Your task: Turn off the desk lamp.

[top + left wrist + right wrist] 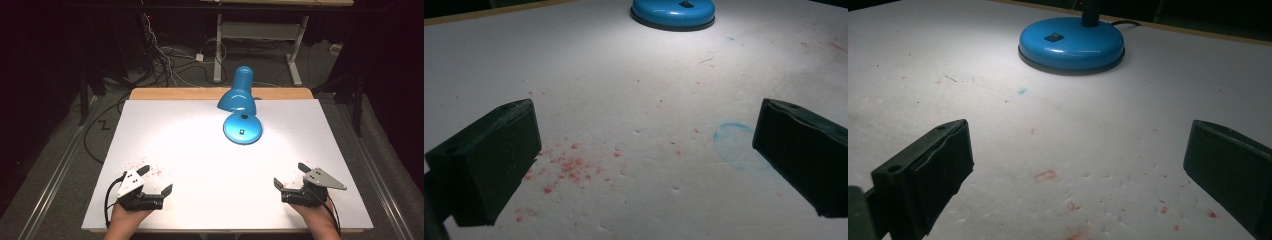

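Nearest, at the front edge of the white surface (165,130): left claw (156,181) and right claw (290,175), each held in a hand entering from below, both resting low with jaws spread wide and nothing between them; judged a ready stance, set well apart at either side so that each claw faces inward toward the lit middle. Red speckles (569,167) lie on the sheet under the left claw, with a faint blue ring mark (734,145) near its right-hand jaw (old stains, by the look of them); the high view gives these merely as a pinkish dusting. Small dents and a red outlined mark (1046,175) show ahead of the right claw, detail too fine for the high view. Farther on, well apart from both claws: blue desk lamp (239,95), the likely thing to be handled, standing upright toward the far middle of the surface, its shade tipped down so the light pools on the sheet before it. Its round base (1071,44) carries a small dark switch (1053,36), plain in the right gripper view. Farthest, beyond the surface's wooden rear edge (220,93): floor cables (165,60) and a desk frame (260,40), seen from the high view.
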A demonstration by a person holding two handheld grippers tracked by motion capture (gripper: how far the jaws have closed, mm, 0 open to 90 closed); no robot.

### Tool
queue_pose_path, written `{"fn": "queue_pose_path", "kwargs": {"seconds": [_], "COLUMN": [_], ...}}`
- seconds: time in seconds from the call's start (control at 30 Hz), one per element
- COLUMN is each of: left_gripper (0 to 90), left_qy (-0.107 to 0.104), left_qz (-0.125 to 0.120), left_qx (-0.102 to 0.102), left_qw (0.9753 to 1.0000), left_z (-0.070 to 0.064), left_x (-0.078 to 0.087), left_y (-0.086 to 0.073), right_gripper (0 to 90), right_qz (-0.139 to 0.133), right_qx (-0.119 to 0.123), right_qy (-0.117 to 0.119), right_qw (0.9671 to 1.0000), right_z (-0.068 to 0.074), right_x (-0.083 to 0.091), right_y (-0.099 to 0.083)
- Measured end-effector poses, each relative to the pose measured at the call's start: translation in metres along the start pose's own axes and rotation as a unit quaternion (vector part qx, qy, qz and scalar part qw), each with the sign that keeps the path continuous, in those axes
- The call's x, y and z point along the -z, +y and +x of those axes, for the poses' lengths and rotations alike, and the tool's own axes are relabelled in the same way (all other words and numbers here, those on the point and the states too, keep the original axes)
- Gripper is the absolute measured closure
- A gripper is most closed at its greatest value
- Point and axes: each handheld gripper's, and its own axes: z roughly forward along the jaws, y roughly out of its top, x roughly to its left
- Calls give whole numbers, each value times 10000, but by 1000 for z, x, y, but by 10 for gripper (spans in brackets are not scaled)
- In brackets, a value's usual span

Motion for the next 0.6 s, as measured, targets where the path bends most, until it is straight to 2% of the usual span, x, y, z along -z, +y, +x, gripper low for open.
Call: {"fn": "queue_pose_path", "kwargs": {"seconds": [0.27, 0.6], "left_gripper": [0, 0], "left_qy": [-29, -51], "left_qz": [-74, -38], "left_qx": [29, 79], "left_qw": [10000, 9999], "left_z": [0, 1], "left_x": [3, 2], "left_y": [1, 1], "right_gripper": [4, 25], "right_qz": [-45, -56], "right_qx": [13, 104], "right_qy": [-41, -24], "right_qw": [10000, 9999], "right_z": [1, 4], "right_x": [3, 4], "right_y": [2, 4]}}
